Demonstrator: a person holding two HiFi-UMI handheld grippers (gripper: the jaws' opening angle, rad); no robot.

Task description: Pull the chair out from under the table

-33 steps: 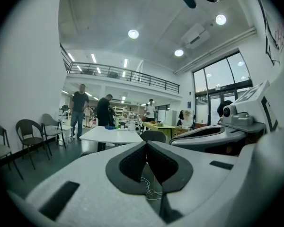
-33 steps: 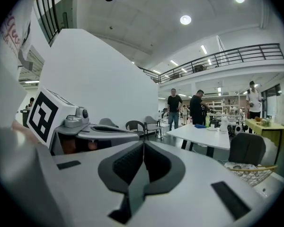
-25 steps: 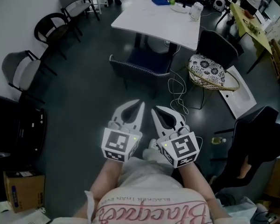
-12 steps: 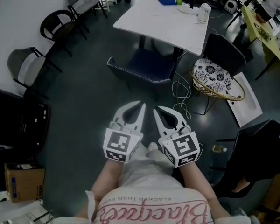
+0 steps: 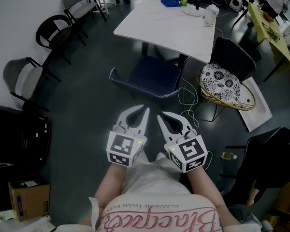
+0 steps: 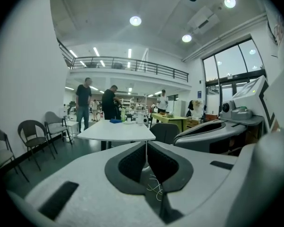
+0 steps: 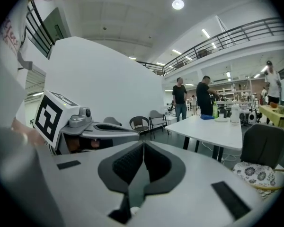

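A dark blue chair [image 5: 150,76] stands with its seat partly under the near edge of a white table [image 5: 169,25], its curved back toward me. My left gripper [image 5: 145,108] and right gripper [image 5: 159,115] are held side by side in front of me, short of the chair's back and touching nothing. Both are shut and empty. In the left gripper view the jaws [image 6: 146,143] meet, with the table [image 6: 116,130] beyond them. The right gripper view shows closed jaws [image 7: 143,144] and the table [image 7: 213,126] to the right.
A wicker chair with a patterned cushion [image 5: 222,81] and a black chair [image 5: 234,54] stand right of the table. A white cable [image 5: 186,98] trails on the floor. Chairs [image 5: 53,30] line the left wall. A cardboard box [image 5: 29,197] sits lower left. People stand beyond the table.
Both grippers have moved forward together toward the chair, which now sits a little nearer in the head view. The jaws have stayed shut.
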